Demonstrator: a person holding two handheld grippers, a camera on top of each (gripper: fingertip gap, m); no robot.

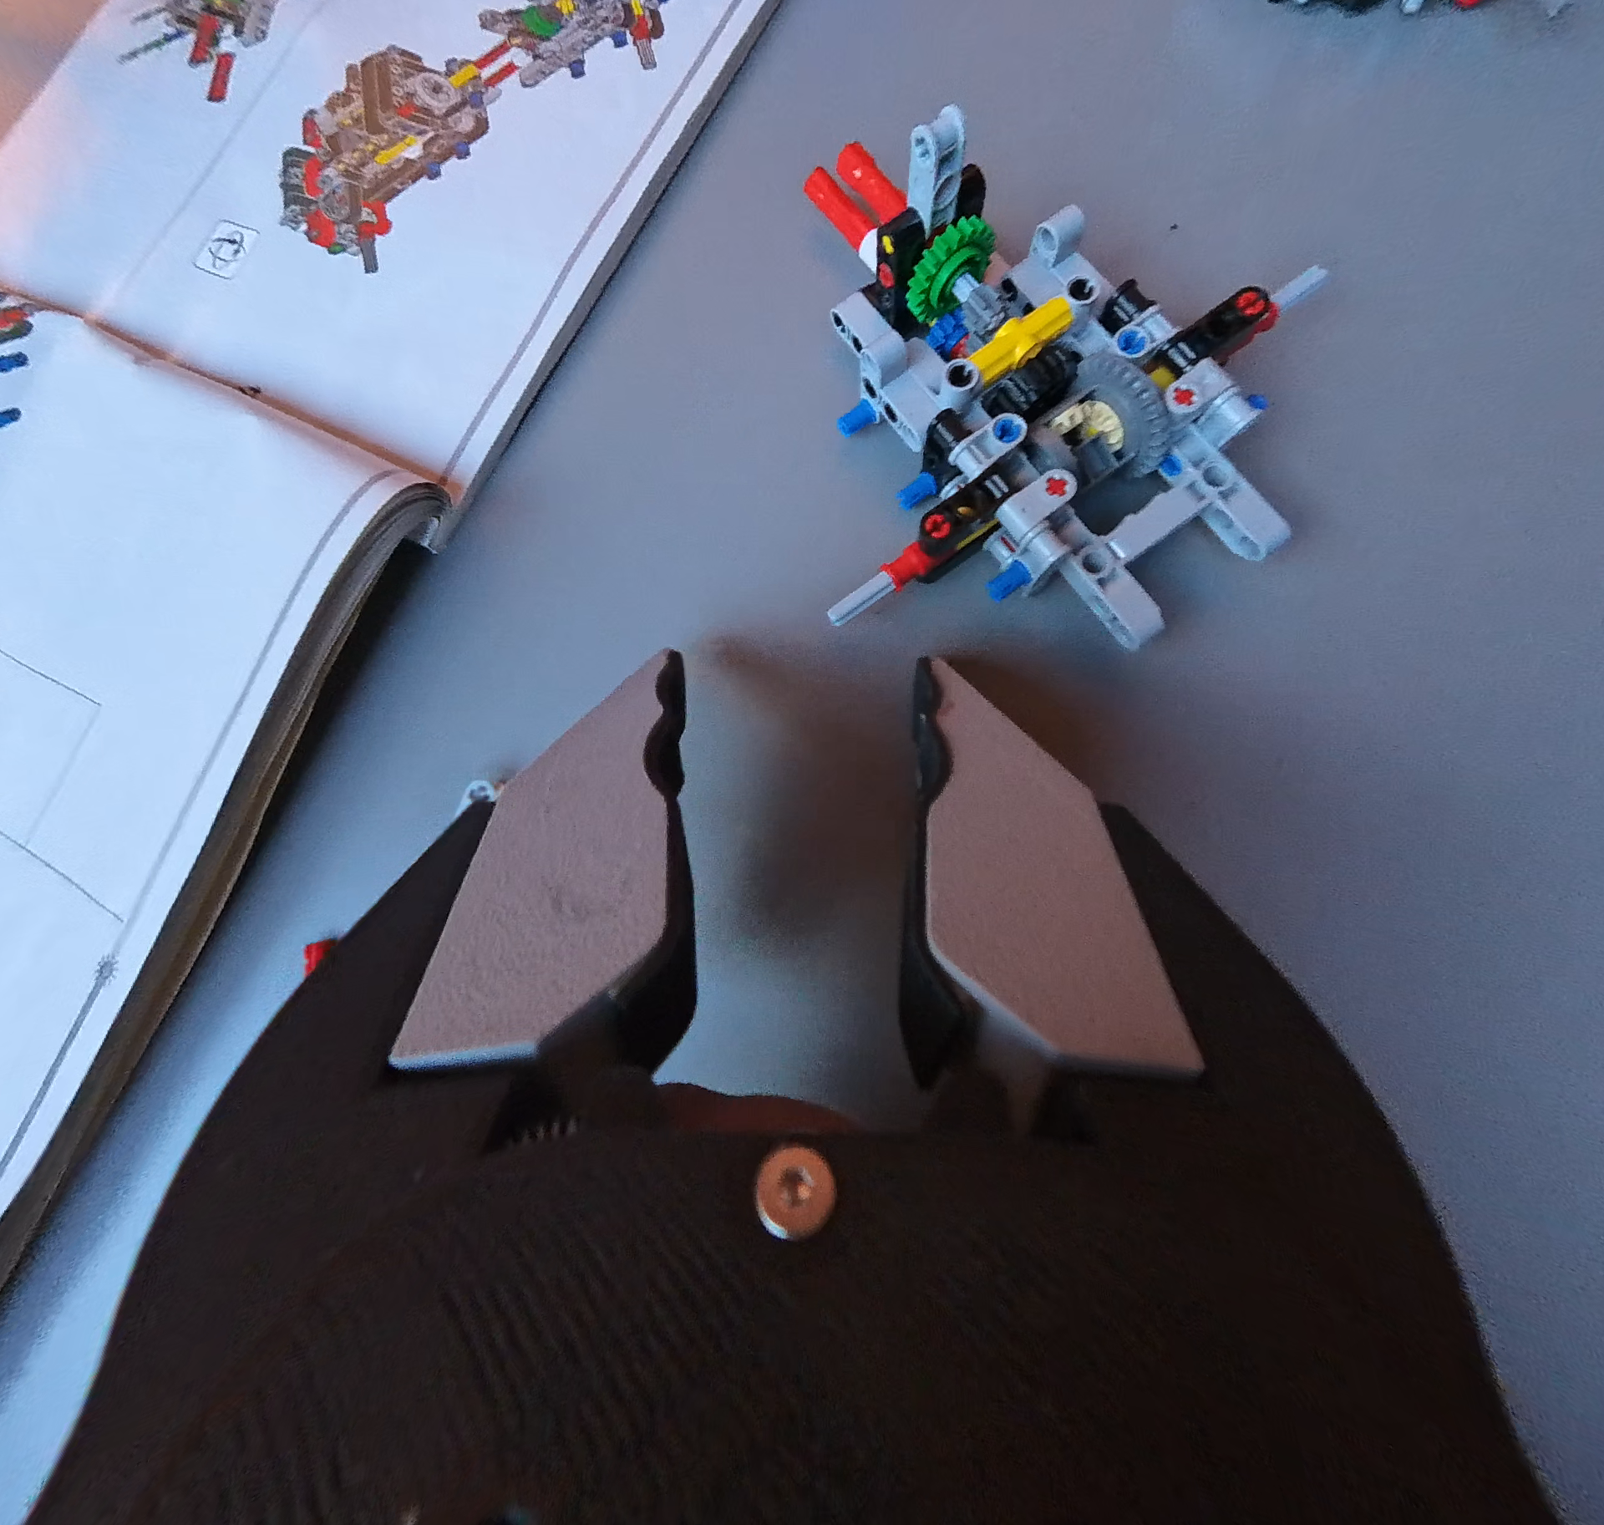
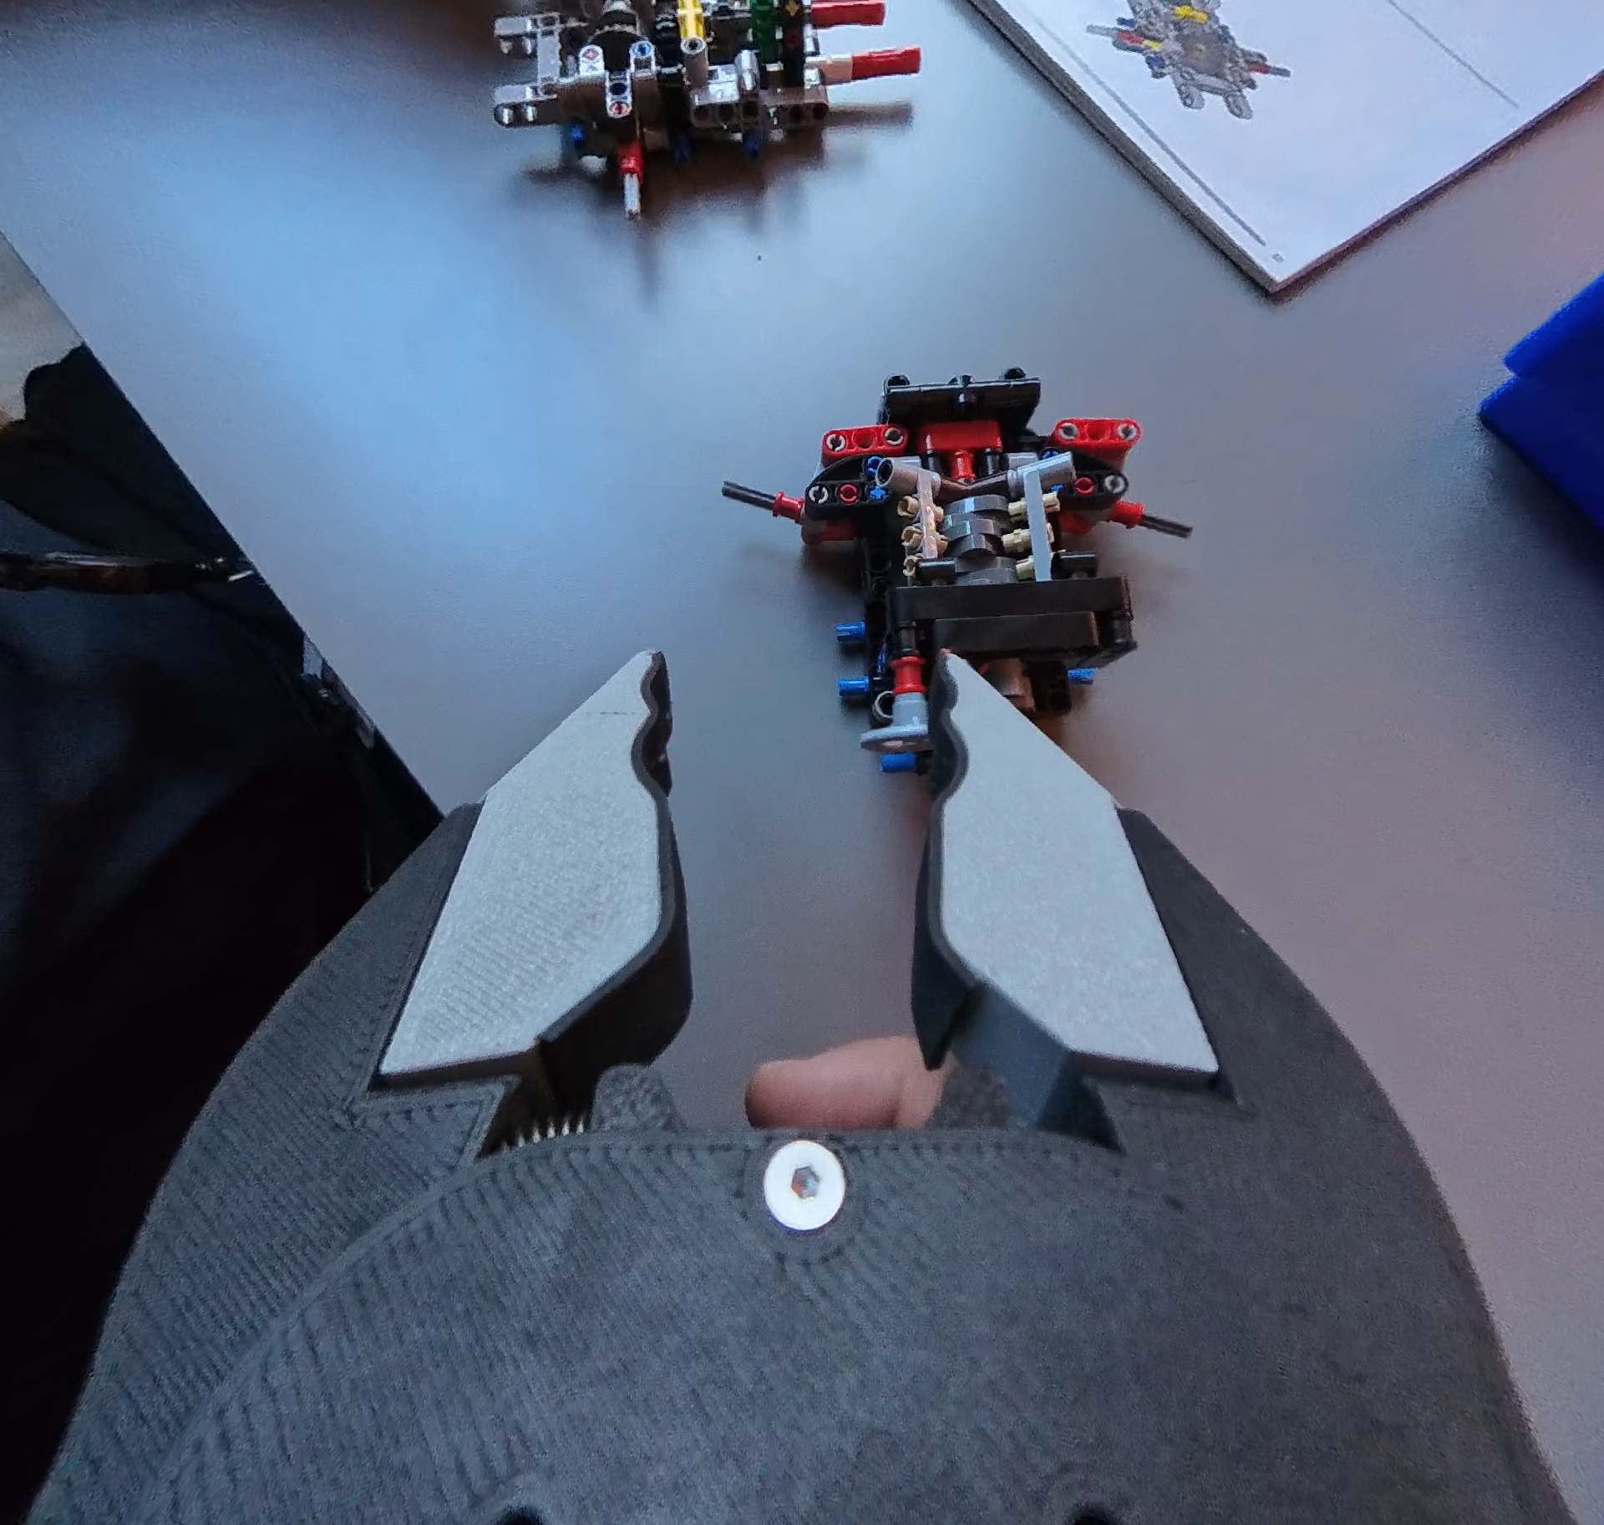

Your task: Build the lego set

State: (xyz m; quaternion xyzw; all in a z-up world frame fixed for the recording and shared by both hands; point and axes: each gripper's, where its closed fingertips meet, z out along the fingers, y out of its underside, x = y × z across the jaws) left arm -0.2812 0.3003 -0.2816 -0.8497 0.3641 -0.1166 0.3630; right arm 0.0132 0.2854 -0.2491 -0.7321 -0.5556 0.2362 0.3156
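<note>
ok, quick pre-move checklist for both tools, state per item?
1. Left tool open, nothing between its fingers: ok.
2. Right tool open, nothing gripped: ok.
3. Grey gear assembly flat on the table, ahead and to the right of the left tool: ok.
4. Black-and-red assembly clear of the right tool: cannot tell; the right finger overlaps its near end.
5. Open instruction booklet clear of the left tool: ok.
6. Blue object at the table's right edge, clear of the right tool: ok.
</note>
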